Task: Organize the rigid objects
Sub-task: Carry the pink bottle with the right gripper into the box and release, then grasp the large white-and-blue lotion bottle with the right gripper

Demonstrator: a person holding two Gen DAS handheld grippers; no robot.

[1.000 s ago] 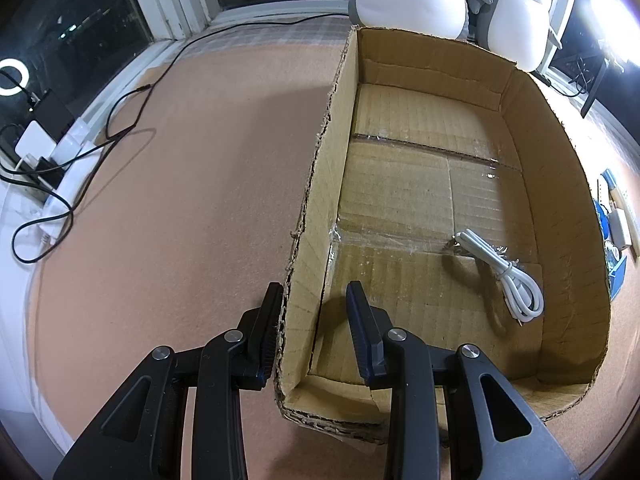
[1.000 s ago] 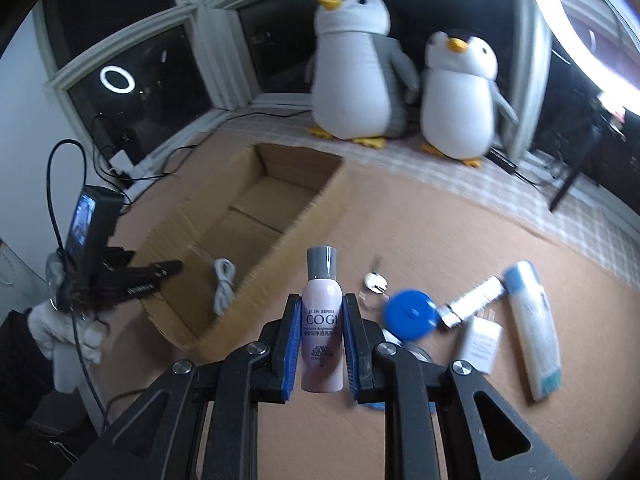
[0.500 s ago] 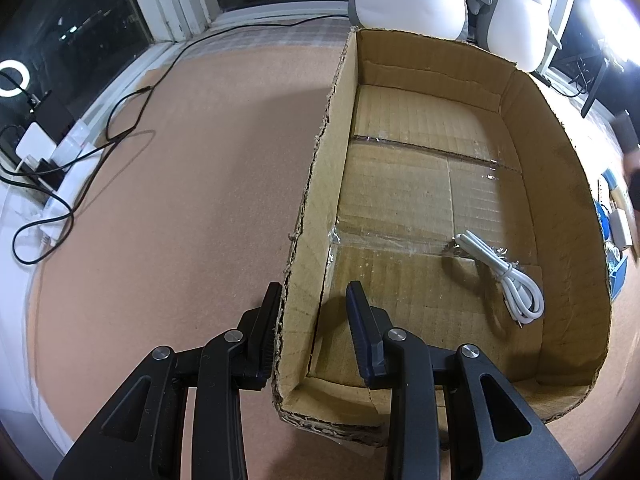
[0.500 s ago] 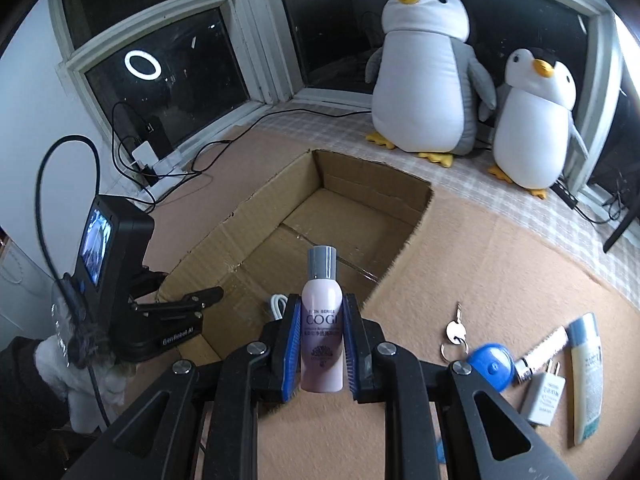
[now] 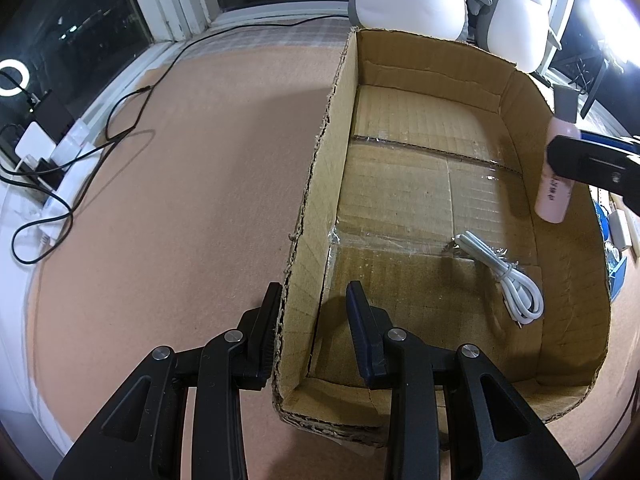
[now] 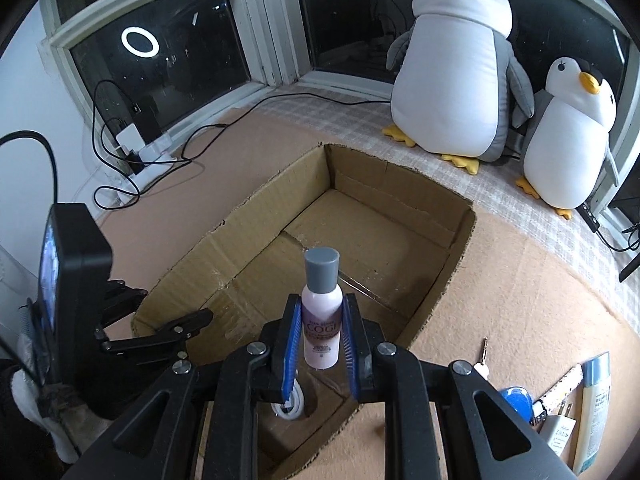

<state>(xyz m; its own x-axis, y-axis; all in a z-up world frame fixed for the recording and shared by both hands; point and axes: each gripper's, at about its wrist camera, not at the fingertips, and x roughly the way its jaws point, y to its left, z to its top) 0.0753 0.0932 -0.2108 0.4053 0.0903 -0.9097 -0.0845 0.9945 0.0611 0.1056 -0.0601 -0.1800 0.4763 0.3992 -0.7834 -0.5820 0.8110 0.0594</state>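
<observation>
My right gripper (image 6: 321,344) is shut on a small pink bottle (image 6: 322,320) with a grey cap, held upright above the open cardboard box (image 6: 452,280). The bottle (image 5: 555,176) and right gripper (image 5: 592,164) show over the box's right wall in the left wrist view. My left gripper (image 5: 316,320) is open and straddles the box's left wall (image 5: 316,184) near the front corner. A coiled white cable (image 5: 508,276) lies inside the box.
Two plush penguins (image 6: 460,64) stand behind the box by the window. Keys (image 6: 482,360), a blue round item (image 6: 516,398), a white plug (image 6: 558,432) and a tube (image 6: 592,408) lie right of the box. Black cables and a power strip (image 5: 52,168) lie at the left.
My right gripper has carried the bottle left, from beside the loose items to above the box. The left gripper and box have stayed in place.
</observation>
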